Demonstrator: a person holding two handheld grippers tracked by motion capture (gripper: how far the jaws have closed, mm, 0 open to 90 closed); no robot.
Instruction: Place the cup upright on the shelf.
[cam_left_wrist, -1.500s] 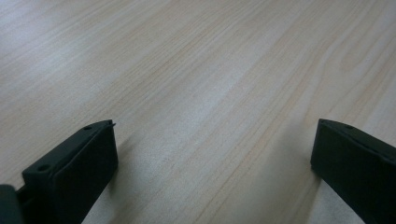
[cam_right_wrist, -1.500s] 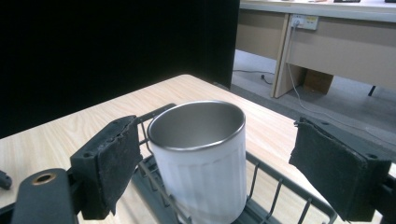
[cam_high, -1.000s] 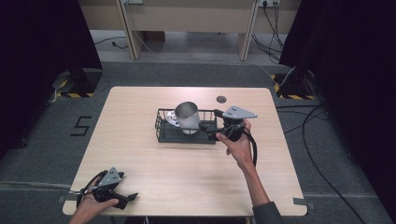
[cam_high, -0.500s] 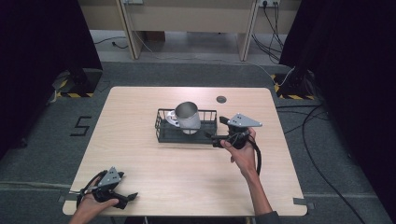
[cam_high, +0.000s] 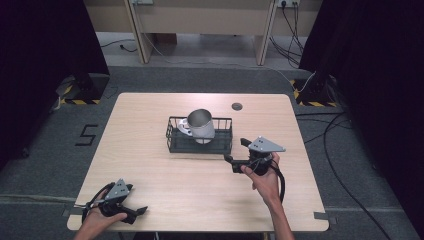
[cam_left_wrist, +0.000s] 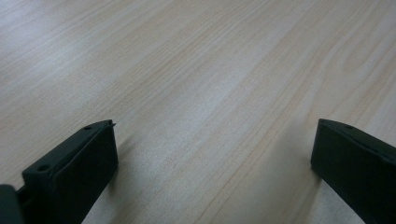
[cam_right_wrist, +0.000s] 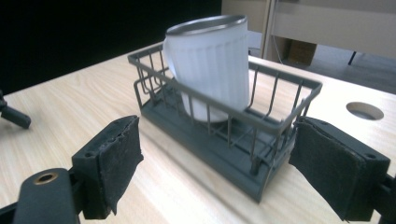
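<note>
**A white ribbed mug leaning in a dark wire basket, both grippers empty.**
The mug (cam_right_wrist: 210, 65) stood tilted inside the wire basket (cam_high: 200, 142) at the centre of the table (cam_high: 150, 165). The right gripper (cam_high: 236, 152) hung just right of and nearer than the basket, jaws wide, holding nothing. The left gripper (cam_high: 135, 212) rested at the near left corner, jaws likewise wide over bare wood. A jaw catching the basket rim would likely drag the light basket or topple the leaning mug; a grip on its smooth wall could slip.
</note>
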